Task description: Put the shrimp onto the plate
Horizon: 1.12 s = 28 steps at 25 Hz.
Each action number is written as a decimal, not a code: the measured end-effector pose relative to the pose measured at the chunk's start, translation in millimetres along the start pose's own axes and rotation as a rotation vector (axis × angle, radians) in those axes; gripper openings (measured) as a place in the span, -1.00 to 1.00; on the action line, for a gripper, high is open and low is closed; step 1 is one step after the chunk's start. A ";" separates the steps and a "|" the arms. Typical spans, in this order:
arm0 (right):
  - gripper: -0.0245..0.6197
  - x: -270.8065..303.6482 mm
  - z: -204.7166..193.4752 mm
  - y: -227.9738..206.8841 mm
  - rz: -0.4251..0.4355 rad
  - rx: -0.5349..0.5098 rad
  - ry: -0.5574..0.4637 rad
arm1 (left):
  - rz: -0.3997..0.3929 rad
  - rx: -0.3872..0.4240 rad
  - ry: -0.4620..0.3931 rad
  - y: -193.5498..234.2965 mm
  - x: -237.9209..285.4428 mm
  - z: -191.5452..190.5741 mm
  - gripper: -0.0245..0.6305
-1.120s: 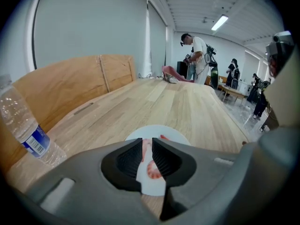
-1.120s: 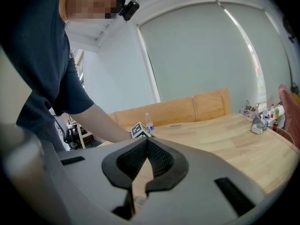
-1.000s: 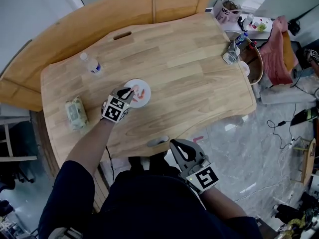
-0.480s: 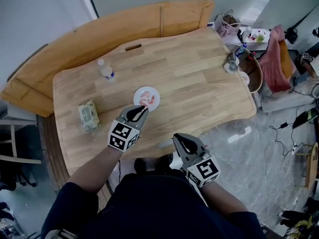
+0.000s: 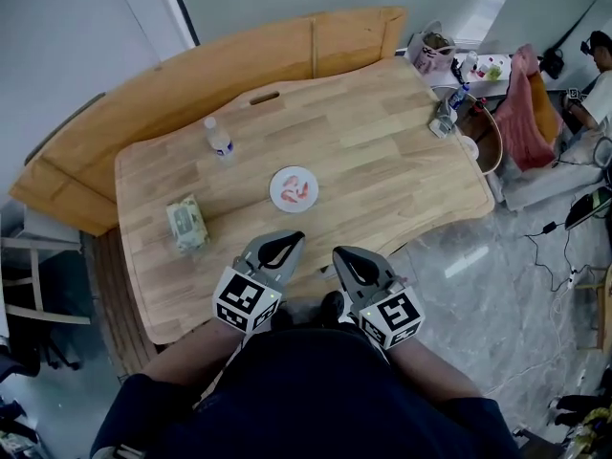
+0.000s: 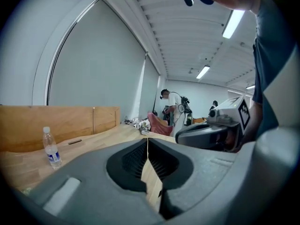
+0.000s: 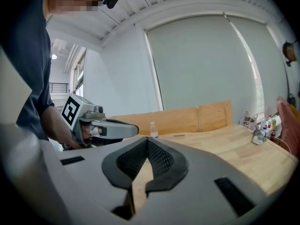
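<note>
Shrimp (image 5: 298,191) lie on the white plate (image 5: 277,182), well ahead of both claws, out on the desk (image 5: 382,161). The left claw (image 5: 285,241) and right claw (image 5: 342,254) hover side by side at the desk's near edge, each with its jaws pressed together and gripping nothing.

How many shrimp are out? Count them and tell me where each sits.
2 that I can make out, both on the plate: one shrimp left of centre, the other shrimp right of centre. They are small here, so another could be hidden.
</note>
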State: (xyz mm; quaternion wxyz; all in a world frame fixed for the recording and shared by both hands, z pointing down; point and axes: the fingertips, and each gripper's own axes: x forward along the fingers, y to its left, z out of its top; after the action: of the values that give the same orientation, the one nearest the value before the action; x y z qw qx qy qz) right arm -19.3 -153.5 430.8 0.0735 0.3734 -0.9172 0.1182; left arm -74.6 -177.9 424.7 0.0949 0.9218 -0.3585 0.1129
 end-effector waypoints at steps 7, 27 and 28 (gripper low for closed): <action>-0.89 -3.2 1.4 20.3 -0.009 -0.002 -0.012 | -0.035 0.010 -0.033 -26.3 -32.1 10.8 -0.91; -0.90 -6.5 10.8 41.4 0.015 -0.027 -0.028 | -0.045 0.008 -0.048 -35.6 -48.1 9.4 -0.91; -0.90 -7.0 11.3 41.1 0.014 -0.028 -0.028 | -0.045 0.007 -0.048 -35.5 -48.2 9.4 -0.91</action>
State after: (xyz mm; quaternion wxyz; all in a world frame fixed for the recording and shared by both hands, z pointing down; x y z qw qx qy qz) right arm -43.6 -123.4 411.7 0.0649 0.3677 -0.9222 0.1008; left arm -83.6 -123.7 399.0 0.0854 0.9323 -0.3396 0.0900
